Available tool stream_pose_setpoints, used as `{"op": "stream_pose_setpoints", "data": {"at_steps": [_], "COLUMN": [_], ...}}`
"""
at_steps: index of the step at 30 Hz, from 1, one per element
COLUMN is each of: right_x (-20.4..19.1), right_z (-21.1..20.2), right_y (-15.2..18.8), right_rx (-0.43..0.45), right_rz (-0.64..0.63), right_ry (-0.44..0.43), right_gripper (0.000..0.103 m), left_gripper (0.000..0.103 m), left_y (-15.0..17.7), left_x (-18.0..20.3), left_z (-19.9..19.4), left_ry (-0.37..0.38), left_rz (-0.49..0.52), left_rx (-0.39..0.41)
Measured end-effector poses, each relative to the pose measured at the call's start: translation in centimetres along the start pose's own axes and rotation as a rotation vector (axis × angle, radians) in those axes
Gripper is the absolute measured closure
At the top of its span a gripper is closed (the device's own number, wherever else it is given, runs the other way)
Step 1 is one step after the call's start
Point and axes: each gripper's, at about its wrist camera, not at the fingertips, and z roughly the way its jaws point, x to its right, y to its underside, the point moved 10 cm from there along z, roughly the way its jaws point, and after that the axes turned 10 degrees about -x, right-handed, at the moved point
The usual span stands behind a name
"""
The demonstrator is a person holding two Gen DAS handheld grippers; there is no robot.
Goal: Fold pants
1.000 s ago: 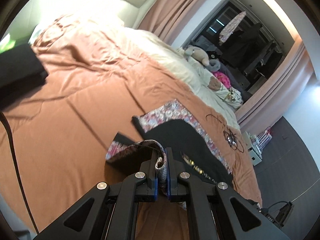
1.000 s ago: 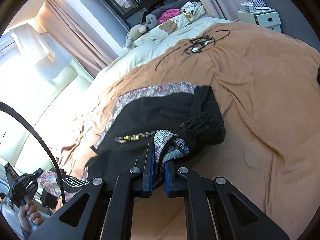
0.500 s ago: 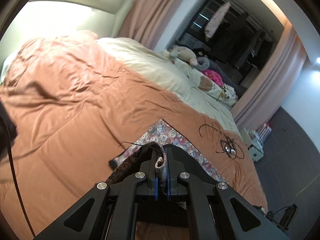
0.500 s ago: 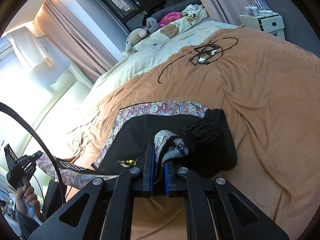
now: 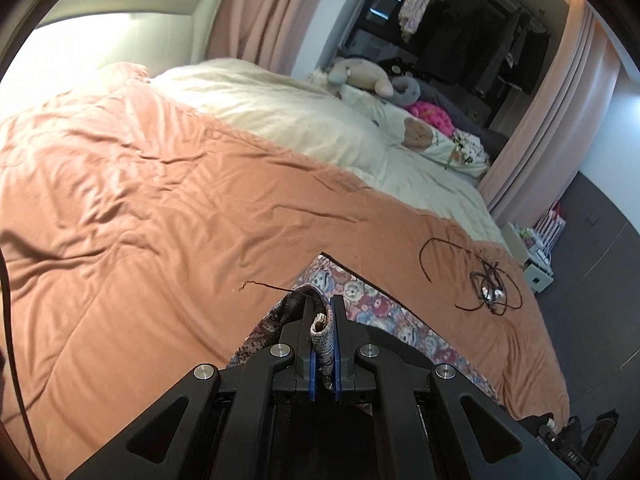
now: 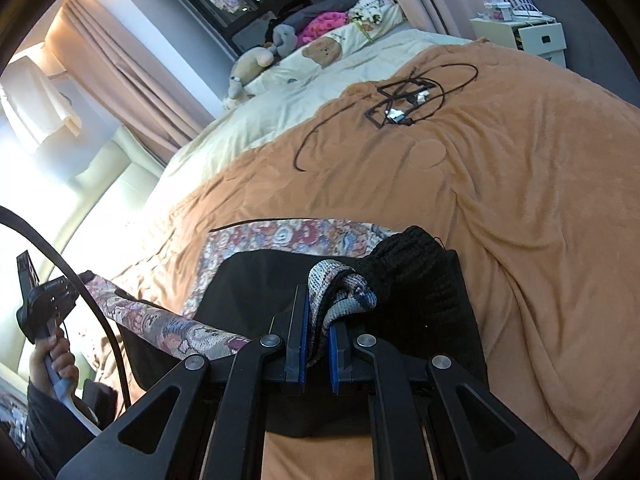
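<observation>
The pants (image 6: 280,280) are black inside with a floral bear-print outer side and lie partly on the orange blanket. My left gripper (image 5: 325,320) is shut on a bunched floral edge of the pants (image 5: 380,312) and holds it raised. My right gripper (image 6: 318,320) is shut on another bunched edge beside a black knitted waistband (image 6: 416,272). The left gripper (image 6: 44,304) shows at the far left of the right wrist view, with a floral strip stretched from it.
A tangle of black cable (image 5: 488,284) lies on the orange blanket (image 5: 160,200) beyond the pants; it also shows in the right wrist view (image 6: 404,104). Stuffed toys (image 5: 360,76) and pillows sit at the head. A white nightstand (image 6: 532,36) stands beside the bed.
My left gripper has lifted and carried its pants edge forward over the pants. The right gripper has stayed shut while the fabric drew nearer and folded over.
</observation>
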Motion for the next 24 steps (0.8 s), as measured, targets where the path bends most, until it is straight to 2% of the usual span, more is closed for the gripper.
{"op": "stream_pose_setpoints", "data": {"at_steps": [4,10,19,22,23,24], "right_x": [0.4,1.2,3.3,4.0,4.2,4.3], "right_z": [2.5,5.5,8.5,9.1,9.3,9.3], "right_y": [-1.3,-3.1,-4.7,-4.9,-4.9,-5.0], "right_rx": [-0.021,-0.037,-0.039,-0.042,-0.049,-0.052], "right_rz": [0.014,0.023,0.060,0.099,0.116,0.129], "right_ry": [0.020,0.041,0.065,0.065,0.057,0.040], "right_gripper": [0.098,0.098,0.098,0.092,0.087,0.076], "left_gripper": [0.098,0.098,0.097,0.095,0.089,0.084], "left_y": [-1.9,-3.3,-4.6,-4.9,-5.0,-5.0], "left_x": [0.4,-0.4,0.1,0.5,0.4,0.2], "left_z": [4.5,11.1,18.0,20.0,20.7,21.2], "left_ry": [-0.023,-0.047,-0.062,-0.079,-0.096,-0.112], "left_rz": [0.034,0.023,0.030,0.046,0.044,0.045], "left_rx": [-0.039,-0.105,-0.152,-0.173,-0.189,-0.199]}}
